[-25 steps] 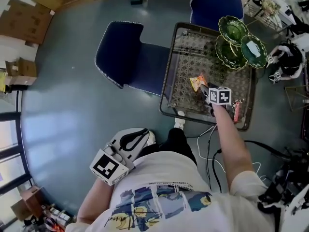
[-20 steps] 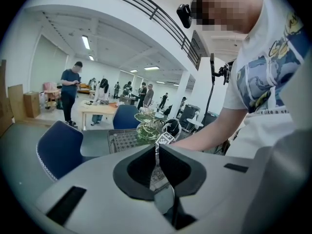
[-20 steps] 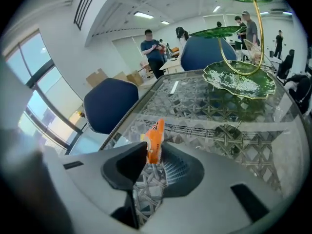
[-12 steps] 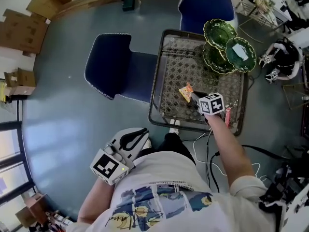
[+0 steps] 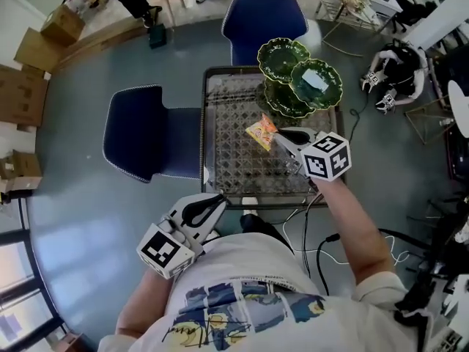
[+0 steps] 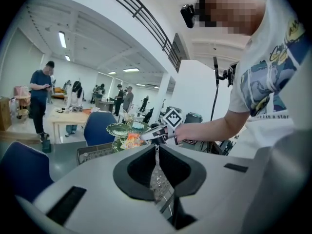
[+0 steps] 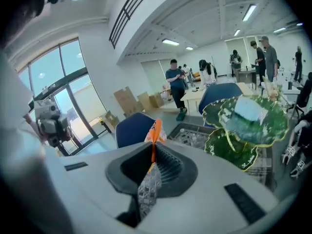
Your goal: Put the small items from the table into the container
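Risen off the dark mesh-topped table [image 5: 234, 160], the right claw [image 5: 282, 139] is closing on a small orange foil packet [image 5: 261, 132] at its tips; the left claw [image 5: 218, 200] is pinched together.

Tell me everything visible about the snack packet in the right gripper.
The snack packet is small, flat and crinkly, orange and yellow, plastic-looking. The right gripper, its jaws closing, pinches one edge of it; the rest sticks out in front. It is held over the mesh table, beside the green dishes, with nothing else visibly touching it.
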Available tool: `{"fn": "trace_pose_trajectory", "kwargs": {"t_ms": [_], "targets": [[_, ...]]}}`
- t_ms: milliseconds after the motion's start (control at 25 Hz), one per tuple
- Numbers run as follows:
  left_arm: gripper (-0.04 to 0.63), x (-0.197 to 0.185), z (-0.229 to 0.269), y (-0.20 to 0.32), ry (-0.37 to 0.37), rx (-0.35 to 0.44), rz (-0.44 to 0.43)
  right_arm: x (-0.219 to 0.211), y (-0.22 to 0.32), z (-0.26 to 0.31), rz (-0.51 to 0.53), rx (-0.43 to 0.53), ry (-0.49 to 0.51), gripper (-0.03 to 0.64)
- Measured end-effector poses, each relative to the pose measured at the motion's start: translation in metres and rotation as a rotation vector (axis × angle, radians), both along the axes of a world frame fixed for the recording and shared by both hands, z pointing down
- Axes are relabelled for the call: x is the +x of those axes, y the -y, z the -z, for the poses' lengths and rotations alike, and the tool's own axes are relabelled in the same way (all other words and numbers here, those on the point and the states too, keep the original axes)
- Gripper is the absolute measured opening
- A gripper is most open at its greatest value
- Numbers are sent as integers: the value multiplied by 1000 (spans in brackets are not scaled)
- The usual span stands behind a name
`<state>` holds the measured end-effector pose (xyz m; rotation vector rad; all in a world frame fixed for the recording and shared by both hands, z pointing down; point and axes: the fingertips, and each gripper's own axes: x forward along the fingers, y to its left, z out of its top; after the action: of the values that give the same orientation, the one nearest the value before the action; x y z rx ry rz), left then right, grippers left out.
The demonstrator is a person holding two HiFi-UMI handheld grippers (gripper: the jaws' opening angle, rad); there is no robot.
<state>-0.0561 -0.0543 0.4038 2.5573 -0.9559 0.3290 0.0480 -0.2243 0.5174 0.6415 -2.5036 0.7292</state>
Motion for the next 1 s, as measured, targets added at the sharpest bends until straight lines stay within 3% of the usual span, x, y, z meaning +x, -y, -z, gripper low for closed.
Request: {"fn": "trace_pose_trajectory", "kwargs": {"t_ms": [200,360,600,800,1000], "targets": [[11,22,5,10,2,19,-45,49,52,65,-119,120,53,23],[11,29,6,17,4,33,-45,96,96,81,-225,187,38,23],[11,29,8,22,18,31,-23,136,133,55,-323,148,33,23],[11,27,2,22,34,22,2,143,133,23,-323,105,8,25],[11,26,-1,19,28,8,15,144,134,17,-329,134,-22,36]]}}
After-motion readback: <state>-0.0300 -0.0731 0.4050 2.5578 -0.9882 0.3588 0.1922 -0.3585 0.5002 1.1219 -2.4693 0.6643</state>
